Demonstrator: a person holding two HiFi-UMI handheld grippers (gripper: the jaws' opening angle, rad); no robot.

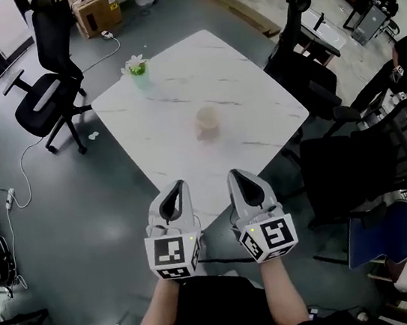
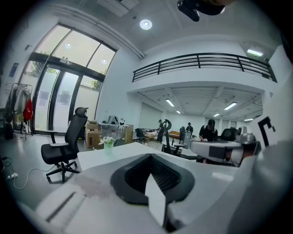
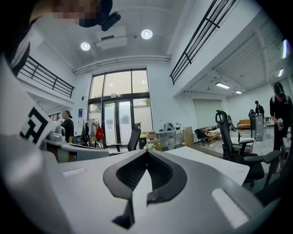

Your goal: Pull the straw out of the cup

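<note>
1. The person is holding both grippers low and close to the body, short of the near edge of the white table (image 1: pixel 252 82). Judging from this, the task is only at its start, and the reach toward the cup is not yet under way.
2. The left gripper (image 1: pixel 175 192) is keeping its fingers pressed together. In the left gripper view the tips are meeting above a dark hollow, and nothing is sitting between them.
3. The right gripper (image 1: pixel 241 179) is showing the same thing. In the right gripper view its fingers are closing tip to tip on nothing.
4. The cup (image 1: pixel 208 122) is standing alone near the middle of the table. It is lying well apart from both grippers, ahead of the gap between them and a little closer to the right gripper's line.
5. The head view is blurring the cup too much for the straw to be made out. Neither gripper view is showing the cup at all, as each gripper's own body is blocking the near tabletop.
6. The next move is likely calling for one gripper to spread its fingers and travel forward over the table to pinch the straw above the rim. The other would probably be steadying the cup so that it is not tipping or lifting with the pull.
7. A small potted plant (image 1: pixel 136 66) is sitting at the table's far left corner, well clear of that path.
</note>
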